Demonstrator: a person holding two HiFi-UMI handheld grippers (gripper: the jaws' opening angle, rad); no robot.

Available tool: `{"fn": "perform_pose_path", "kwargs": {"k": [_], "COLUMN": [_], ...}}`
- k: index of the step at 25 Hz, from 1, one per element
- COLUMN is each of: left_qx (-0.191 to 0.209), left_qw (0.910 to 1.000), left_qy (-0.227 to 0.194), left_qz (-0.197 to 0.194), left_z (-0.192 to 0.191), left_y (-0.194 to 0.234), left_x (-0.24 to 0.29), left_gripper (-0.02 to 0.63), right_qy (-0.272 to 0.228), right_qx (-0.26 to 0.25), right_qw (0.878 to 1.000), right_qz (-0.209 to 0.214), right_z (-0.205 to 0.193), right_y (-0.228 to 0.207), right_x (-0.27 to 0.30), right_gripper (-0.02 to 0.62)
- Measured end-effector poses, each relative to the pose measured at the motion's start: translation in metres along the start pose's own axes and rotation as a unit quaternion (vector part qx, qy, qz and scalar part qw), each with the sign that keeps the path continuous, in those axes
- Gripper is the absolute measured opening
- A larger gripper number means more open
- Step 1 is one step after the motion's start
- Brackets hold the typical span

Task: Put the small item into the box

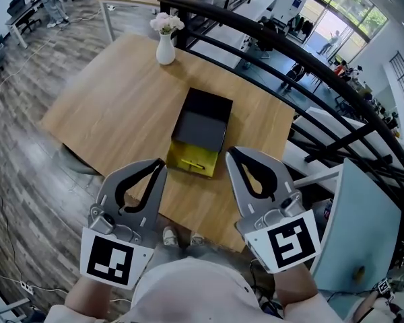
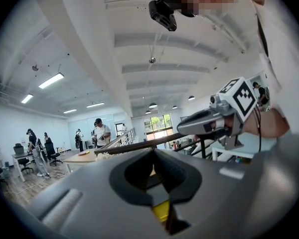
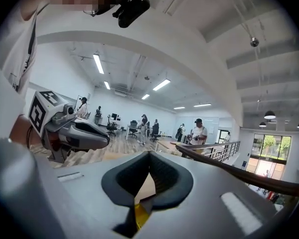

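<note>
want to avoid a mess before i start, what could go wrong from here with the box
The box sits with its yellow open end near the front edge of the table; a clumsy push might slide it off. The left hand-held gripper and right hand-held gripper both have jaws together, holding nothing; unless opened first, they may only shove things.

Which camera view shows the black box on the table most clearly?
The head view: the whole black box lies on the wooden table, with its yellow tray at the near end. Both gripper views show only a yellow sliver through the shut tongs, probably that tray.
</note>
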State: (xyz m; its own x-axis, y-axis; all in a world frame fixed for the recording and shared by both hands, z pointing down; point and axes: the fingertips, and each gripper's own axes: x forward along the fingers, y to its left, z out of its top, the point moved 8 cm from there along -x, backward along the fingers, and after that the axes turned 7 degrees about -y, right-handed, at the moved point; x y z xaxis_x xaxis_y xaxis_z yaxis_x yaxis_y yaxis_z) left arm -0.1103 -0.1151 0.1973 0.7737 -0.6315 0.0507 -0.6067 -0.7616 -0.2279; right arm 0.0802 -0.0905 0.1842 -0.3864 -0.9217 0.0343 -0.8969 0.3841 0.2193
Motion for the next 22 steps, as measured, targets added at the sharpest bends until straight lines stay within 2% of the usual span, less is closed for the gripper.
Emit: {"fn": "perform_pose_path", "kwargs": {"k": [2,7,15,22], "left_qx": [0.001,-0.037,-0.049,-0.057], "left_qw": [1.0,0.9992,0.9984,0.9978], "left_qy": [0.001,0.012,0.018,0.022], "left_qz": [-0.002,0.013,0.021,0.028], "left_z": [0.002,-0.005,-0.013,-0.018], "left_y": [-0.005,-0.011,-0.021,-0.024], "left_x": [-0.007,-0.014,-0.024,-0.026], "left_gripper": [0.003,0.002,0.003,0.003], "right_qy": [-0.003,-0.008,-0.003,-0.01], "right_qx": [0.02,0.038,0.082,0.062], "right_qw": [1.0,0.999,0.997,0.998], "right_qz": [-0.006,0.004,-0.009,-0.004], "right_z": [-0.001,-0.004,-0.018,-0.018], "right_y": [0.004,0.017,0.026,0.028], "right_x": [-0.009,-0.025,-0.047,-0.051], "right_gripper": [0.0,0.0,0.0,0.0]}}
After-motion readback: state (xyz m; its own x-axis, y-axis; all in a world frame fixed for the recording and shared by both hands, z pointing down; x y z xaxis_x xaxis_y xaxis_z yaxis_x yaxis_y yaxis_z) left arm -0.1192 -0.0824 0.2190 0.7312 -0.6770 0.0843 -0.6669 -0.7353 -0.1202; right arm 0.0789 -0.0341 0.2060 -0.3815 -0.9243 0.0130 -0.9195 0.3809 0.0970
